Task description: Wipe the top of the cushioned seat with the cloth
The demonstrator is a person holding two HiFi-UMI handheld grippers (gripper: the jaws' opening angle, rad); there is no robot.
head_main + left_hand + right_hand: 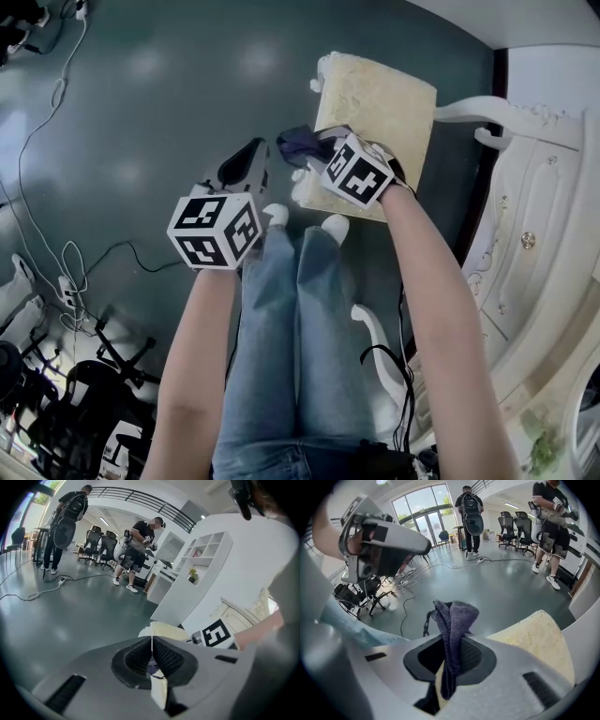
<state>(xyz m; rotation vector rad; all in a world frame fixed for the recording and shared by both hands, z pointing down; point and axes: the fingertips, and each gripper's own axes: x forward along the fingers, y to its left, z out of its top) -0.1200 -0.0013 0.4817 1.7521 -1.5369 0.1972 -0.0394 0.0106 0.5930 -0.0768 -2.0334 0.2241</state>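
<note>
A cream cushioned seat (384,103) with a pale gold pattern stands on the grey floor ahead of me; it also shows in the right gripper view (536,637) and the left gripper view (164,630). My right gripper (314,150) is shut on a dark purple cloth (452,620), held just over the seat's near left edge; the cloth (300,141) bunches out past the jaws. My left gripper (246,167) hangs to the left of the seat over the floor, jaws pressed together with nothing between them.
A white carved furniture frame (525,187) stands right of the seat. Cables (56,103) trail over the floor at left, and black office chairs (75,394) sit at lower left. People (551,522) stand in the room beyond. My legs and white shoes (300,225) are just below the seat.
</note>
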